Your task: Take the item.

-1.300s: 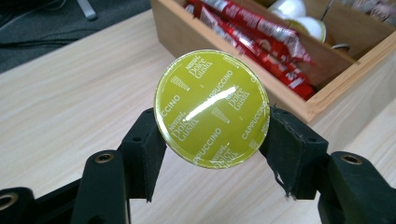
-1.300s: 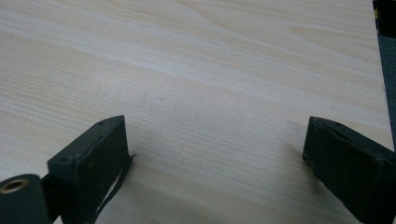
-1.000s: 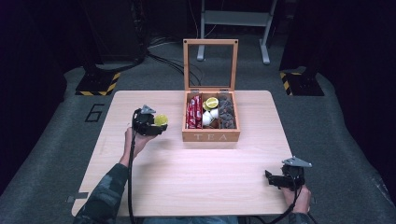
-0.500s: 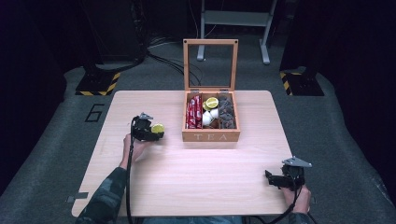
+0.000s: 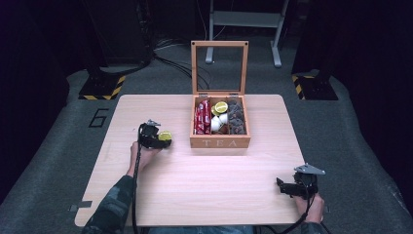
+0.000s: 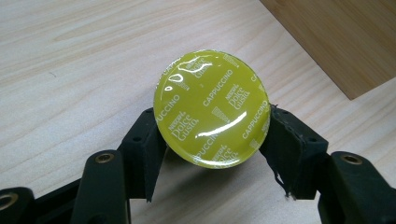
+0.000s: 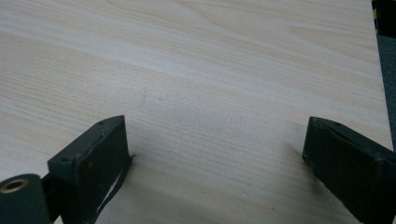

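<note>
A yellow capsule (image 6: 212, 108) printed "Nescafé Dolce Gusto Cappuccino" sits pinched between the jaws of the left hand-held gripper (image 5: 158, 139), low over the table (image 5: 219, 185) just left of a wooden box (image 5: 220, 142) marked "TEA". The right hand-held gripper (image 5: 285, 186) rests spread near the table's front right corner.
</note>
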Available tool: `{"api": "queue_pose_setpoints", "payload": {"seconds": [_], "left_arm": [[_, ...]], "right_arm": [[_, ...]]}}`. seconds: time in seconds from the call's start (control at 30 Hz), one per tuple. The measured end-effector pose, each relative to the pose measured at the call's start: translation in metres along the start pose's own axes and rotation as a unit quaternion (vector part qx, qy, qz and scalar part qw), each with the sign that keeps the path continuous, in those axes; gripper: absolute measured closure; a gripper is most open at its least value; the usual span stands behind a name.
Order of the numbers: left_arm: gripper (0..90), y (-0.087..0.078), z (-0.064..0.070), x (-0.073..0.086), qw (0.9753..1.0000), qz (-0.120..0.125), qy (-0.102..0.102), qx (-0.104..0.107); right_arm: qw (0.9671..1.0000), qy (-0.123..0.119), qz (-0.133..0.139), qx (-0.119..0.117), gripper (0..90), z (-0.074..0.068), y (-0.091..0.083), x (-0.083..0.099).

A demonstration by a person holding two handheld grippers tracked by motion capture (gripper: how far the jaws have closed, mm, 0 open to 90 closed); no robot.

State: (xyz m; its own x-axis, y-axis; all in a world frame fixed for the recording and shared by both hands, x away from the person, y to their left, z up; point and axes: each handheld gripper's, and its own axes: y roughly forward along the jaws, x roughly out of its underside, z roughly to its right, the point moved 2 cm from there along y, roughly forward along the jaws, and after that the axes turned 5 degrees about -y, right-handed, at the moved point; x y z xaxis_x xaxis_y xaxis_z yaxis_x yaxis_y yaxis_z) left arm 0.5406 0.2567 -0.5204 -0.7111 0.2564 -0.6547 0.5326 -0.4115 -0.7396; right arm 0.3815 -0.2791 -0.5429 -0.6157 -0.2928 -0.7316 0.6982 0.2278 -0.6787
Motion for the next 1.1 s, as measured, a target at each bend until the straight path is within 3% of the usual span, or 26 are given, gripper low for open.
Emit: {"api": "queue_pose_setpoints", "payload": {"seconds": [0.17, 0.43, 0.53, 0.67, 0.7, 0.87, 1.0, 1.1], "left_arm": [[39.0, -0.001, 0.0, 0.0, 1.0, 0.0, 0.0, 0.001], [28.1, -0.011, -0.001, -0.001, 0.9999, 0.012, -0.006, -0.005], [26.5, -0.018, 0.001, -0.001, 0.9999, 0.015, -0.008, 0.0], [25.0, -0.03, 0.003, -0.001, 0.9996, 0.029, 0.005, -0.003], [24.6, -0.038, 0.004, 0.0, 0.9996, 0.023, 0.015, -0.005], [23.4, -0.048, 0.008, 0.006, 0.9994, 0.032, 0.01, -0.01], [22.3, -0.063, 0.009, 0.012, 0.9988, 0.042, 0.021, -0.013], [20.9, -0.072, 0.01, 0.017, 0.9983, 0.057, 0.012, -0.005]], "right_arm": [[1.0, 0.0, 0.0, 0.0, 6.5, 0.0, 0.0, 0.0], [1.0, 0.0, 0.0, 0.0, 6.5, 0.0, 0.0, 0.0], [1.0, 0.001, 0.0, 0.0, 6.5, 0.0, 0.0, 0.0], [1.0, 0.0, 0.0, 0.0, 6.5, 0.0, 0.0, 0.0], [1.0, 0.0, 0.0, 0.0, 6.5, 0.0, 0.0, 0.0], [1.0, 0.001, 0.0, 0.001, 6.5, 0.0, 0.0, 0.0], [1.0, 0.0, 0.0, 0.001, 6.5, 0.0, 0.0, 0.0], [1.0, 0.0, 0.0, 0.0, 6.5, 0.0, 0.0, 0.0]]}}
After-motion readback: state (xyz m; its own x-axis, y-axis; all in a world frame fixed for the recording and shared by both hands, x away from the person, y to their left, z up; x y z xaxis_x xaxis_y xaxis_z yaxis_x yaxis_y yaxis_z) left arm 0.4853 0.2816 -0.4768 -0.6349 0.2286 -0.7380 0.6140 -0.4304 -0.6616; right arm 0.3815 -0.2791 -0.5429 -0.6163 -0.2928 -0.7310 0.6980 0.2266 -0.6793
